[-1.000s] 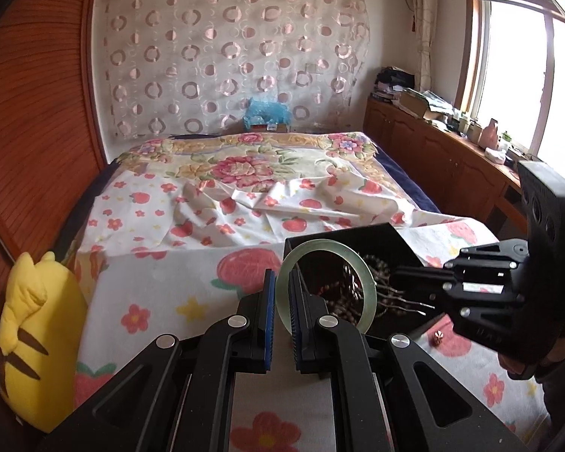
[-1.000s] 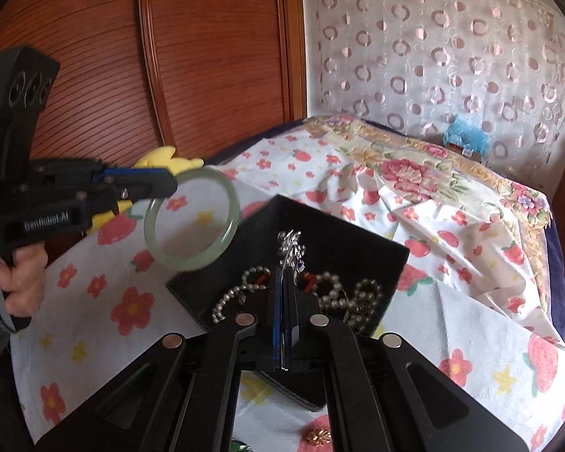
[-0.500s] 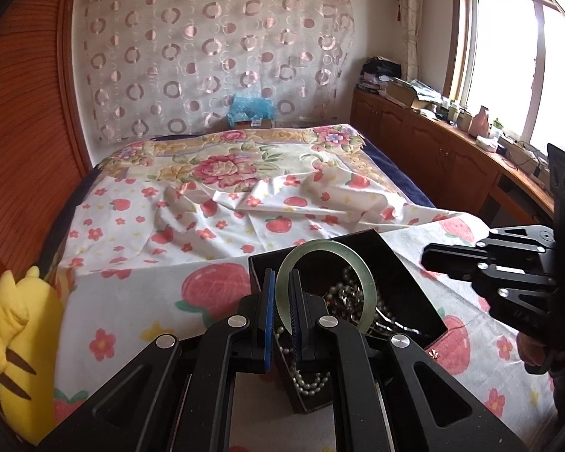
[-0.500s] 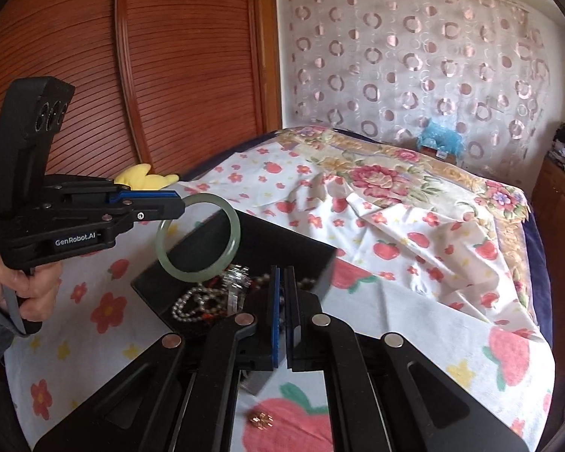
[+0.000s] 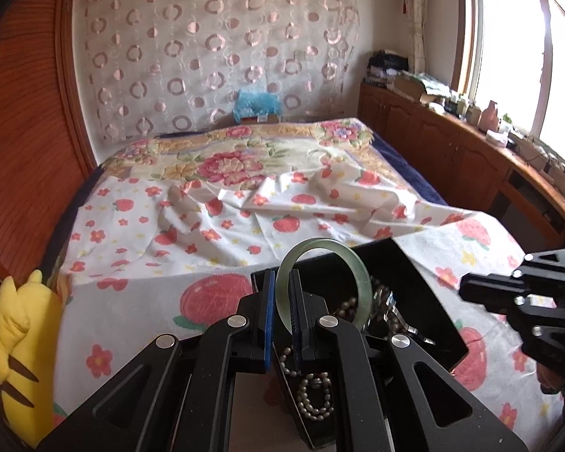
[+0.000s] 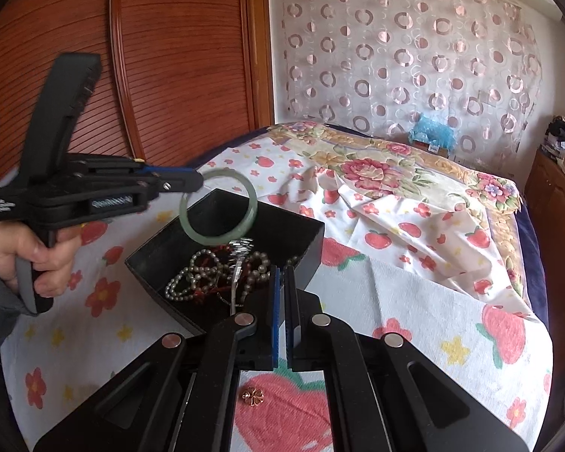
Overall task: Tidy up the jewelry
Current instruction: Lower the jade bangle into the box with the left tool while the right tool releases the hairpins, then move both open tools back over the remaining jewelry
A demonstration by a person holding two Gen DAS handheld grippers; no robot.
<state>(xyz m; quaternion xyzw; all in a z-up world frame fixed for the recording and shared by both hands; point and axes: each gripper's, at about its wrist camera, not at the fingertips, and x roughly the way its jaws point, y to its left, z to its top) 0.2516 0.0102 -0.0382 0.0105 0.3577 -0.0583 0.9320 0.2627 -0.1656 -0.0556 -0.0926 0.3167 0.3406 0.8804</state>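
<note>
Bangle [image 5: 322,282]: pale green ring, held upright in the air over the black box, pinched at its left rim.
Left gripper [image 5: 281,316]: fingers pressed onto the bangle's rim; a hand [image 6: 30,252] squeezes its handle.
Box [image 6: 282,231]: open black tray on the bed, holding tangled bead strings [image 6: 207,273] and a silvery piece.
Right gripper [image 6: 282,310]: blue pads nearly together, nothing between them, hovering at the box's near corner.
Charm [image 6: 251,395]: small gold flower lying on the strawberry sheet [image 6: 414,301], apart from the box.
Plush toy [image 5: 19,354]: yellow, at the bed's left edge.
</note>
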